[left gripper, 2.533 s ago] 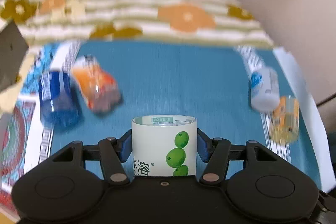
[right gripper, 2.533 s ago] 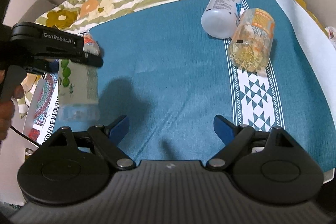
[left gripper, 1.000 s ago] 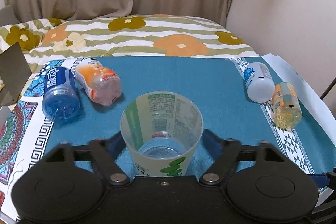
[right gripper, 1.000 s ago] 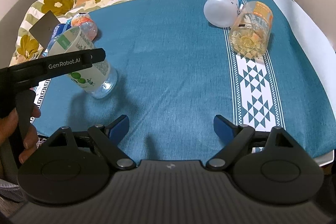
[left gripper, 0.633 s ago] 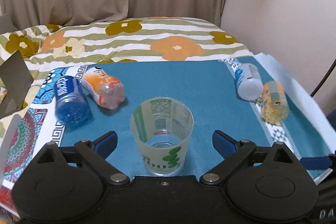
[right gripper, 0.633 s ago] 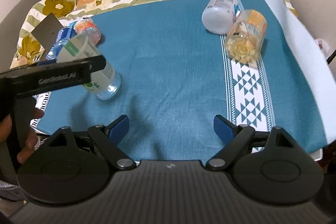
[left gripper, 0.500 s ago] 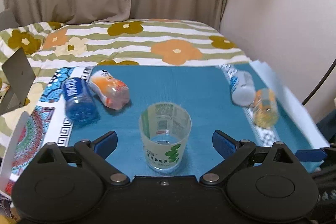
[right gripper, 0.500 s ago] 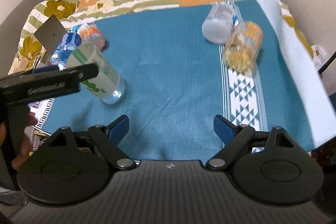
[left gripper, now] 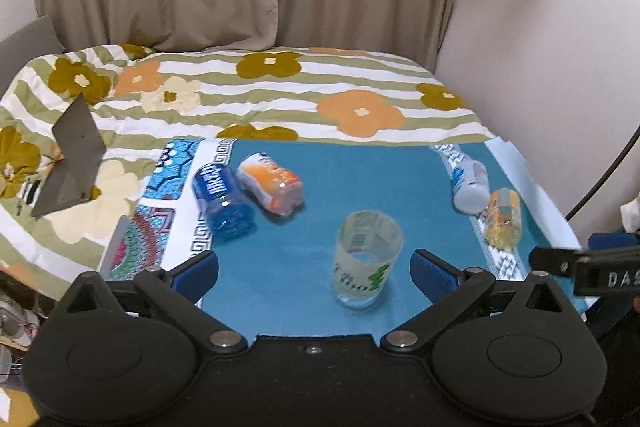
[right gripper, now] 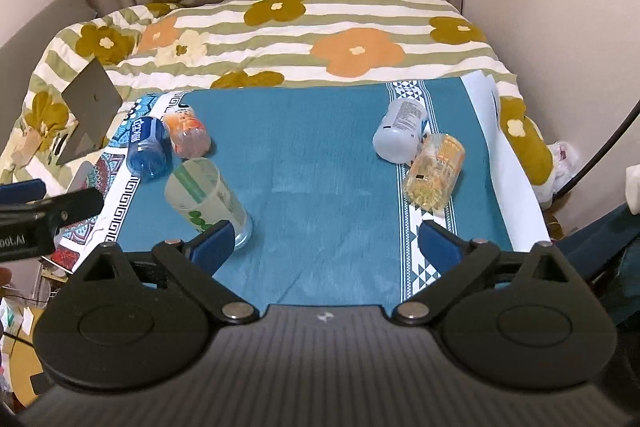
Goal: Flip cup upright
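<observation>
Both of my grippers are spread wide with nothing in them: the left gripper [left gripper: 314,269] sits back from the cup [left gripper: 366,259], which stands upright, mouth up, on the teal cloth [left gripper: 360,171] between its blue fingers without touching either, and the right gripper [right gripper: 324,241] hangs over bare cloth further right. I see a blue bottle [left gripper: 222,203] and an orange bottle [left gripper: 270,183] lying side by side beyond the cup to the left, while a white bottle [right gripper: 400,135] and a yellow jar [right gripper: 434,171] lie together on the patterned stripe at the right
</observation>
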